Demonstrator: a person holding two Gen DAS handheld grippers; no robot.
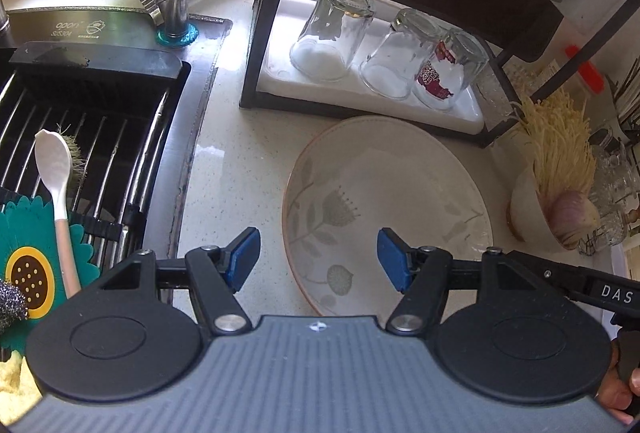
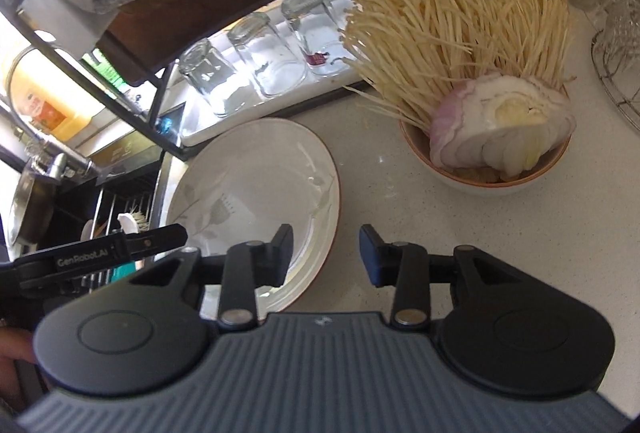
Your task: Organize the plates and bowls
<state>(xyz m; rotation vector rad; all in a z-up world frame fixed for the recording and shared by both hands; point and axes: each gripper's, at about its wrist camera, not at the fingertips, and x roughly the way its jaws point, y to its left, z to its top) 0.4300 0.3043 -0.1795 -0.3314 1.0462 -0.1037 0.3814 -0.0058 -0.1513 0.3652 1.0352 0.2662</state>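
While both tools hang over the counter (image 1: 236, 169), the plate (image 1: 384, 193) with the leaf picture lies flat on it, nearest of all. Left gripper (image 1: 318, 259) is spread wide over the plate's near side and holds nothing. Right gripper (image 2: 326, 255) is spread too, empty, over the plate's right rim. Right of the plate stands a bowl (image 2: 480, 181) full of thin mushrooms (image 2: 452, 45) and a cut onion (image 2: 504, 129). Left of the plate is the sink (image 1: 84, 137) with a spoon (image 1: 56, 173). Behind the plate, almost touching it, a black rack (image 1: 256, 45) holds three upside-down glasses (image 1: 334, 29). Bare counter shows between plate and sink.
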